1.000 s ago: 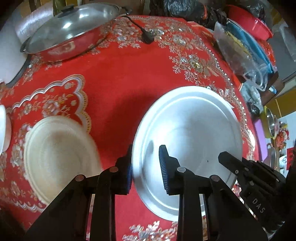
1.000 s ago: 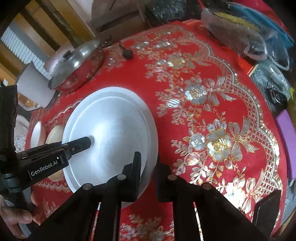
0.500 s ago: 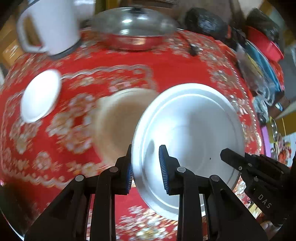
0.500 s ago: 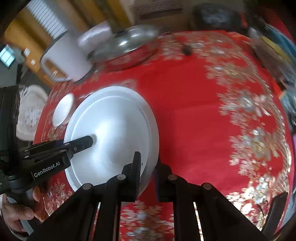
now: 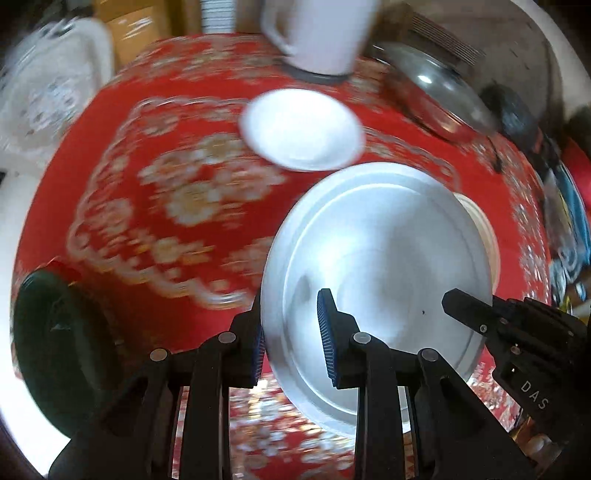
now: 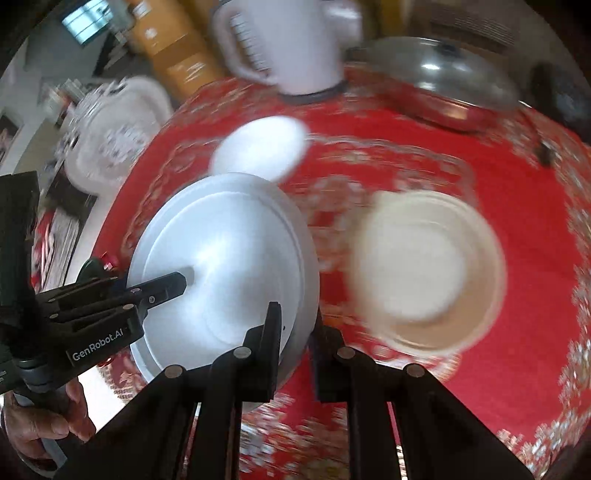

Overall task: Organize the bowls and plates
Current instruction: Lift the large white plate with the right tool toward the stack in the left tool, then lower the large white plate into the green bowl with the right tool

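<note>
A large silver plate (image 5: 388,258) hangs above the red patterned tablecloth (image 5: 166,184), held at two sides of its rim. My left gripper (image 5: 291,332) is shut on the rim's left side, and in the right wrist view it shows at the plate's left (image 6: 162,288). My right gripper (image 6: 297,332) is shut on the opposite rim of the plate (image 6: 221,258) and shows in the left wrist view as a black finger (image 5: 476,314). A small white plate (image 5: 303,129) (image 6: 258,147) lies beyond. A cream bowl (image 6: 424,269) sits to the right, mostly hidden behind the plate in the left wrist view (image 5: 480,221).
A white jug (image 5: 321,33) (image 6: 288,40) and a lidded steel pan (image 5: 432,88) (image 6: 432,77) stand at the table's far edge. A white plastic chair (image 6: 114,129) stands past the left edge. A dark round object (image 5: 62,350) sits at the near left. A hand (image 6: 40,417) grips the left handle.
Both grippers carried the large plate leftward across the table. The cream bowl passed from its left to its right; the small white plate, the jug and the chair came into view.
</note>
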{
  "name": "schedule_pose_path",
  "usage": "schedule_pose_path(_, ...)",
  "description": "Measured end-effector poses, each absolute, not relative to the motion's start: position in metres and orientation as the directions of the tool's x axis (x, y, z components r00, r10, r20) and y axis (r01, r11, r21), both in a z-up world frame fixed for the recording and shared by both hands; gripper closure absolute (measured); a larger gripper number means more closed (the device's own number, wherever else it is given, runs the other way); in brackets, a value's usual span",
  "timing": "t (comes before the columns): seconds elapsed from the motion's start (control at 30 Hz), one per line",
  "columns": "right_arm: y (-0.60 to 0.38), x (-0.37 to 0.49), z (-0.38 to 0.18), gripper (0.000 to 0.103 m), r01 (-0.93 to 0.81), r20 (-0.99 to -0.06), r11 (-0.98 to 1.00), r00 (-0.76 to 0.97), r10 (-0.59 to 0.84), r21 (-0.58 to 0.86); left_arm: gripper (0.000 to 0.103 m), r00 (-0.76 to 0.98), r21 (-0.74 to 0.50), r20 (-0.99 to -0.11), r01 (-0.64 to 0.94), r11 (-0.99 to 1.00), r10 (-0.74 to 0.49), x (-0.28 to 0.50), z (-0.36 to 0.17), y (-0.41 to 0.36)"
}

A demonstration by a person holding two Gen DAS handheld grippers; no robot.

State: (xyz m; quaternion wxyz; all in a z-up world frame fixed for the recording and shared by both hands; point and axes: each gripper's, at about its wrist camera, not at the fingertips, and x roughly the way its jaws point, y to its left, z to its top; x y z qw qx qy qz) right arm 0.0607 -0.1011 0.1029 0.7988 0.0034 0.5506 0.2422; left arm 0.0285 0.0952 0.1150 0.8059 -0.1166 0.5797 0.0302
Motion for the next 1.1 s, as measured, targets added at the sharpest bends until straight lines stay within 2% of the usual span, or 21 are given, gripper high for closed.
schedule_pose_path(0.27,-0.004,0.052,0.108,0.088,-0.543,-0.877,0.797,0.209,0.433,0.264,0.078,0.323,-0.156,-0.946,-0.350,0.924,-0.037,-0.015,0.113,0.189)
schedule_pose_path(0.63,0.115,0.029,0.104,0.088,-0.706,-0.886,0.662,0.108,0.451,0.251,0.078,0.307,-0.142,-0.951,-0.524,0.840,0.030,-0.080,0.110,0.279)
schedule_pose_path(0.8,0.148,0.016,0.101,0.088,-0.751,-0.892,0.614,0.078,0.446,0.241,0.078,0.317,-0.163,-0.948,-0.578,0.800,0.036,-0.097,0.113,0.304)
schedule_pose_path(1.1,0.182,-0.002,0.089,0.087,-0.789,-0.904,0.562,0.021,0.428,0.248,0.078,0.280,-0.100,-0.955,-0.616,0.781,0.098,-0.120,0.103,0.324)
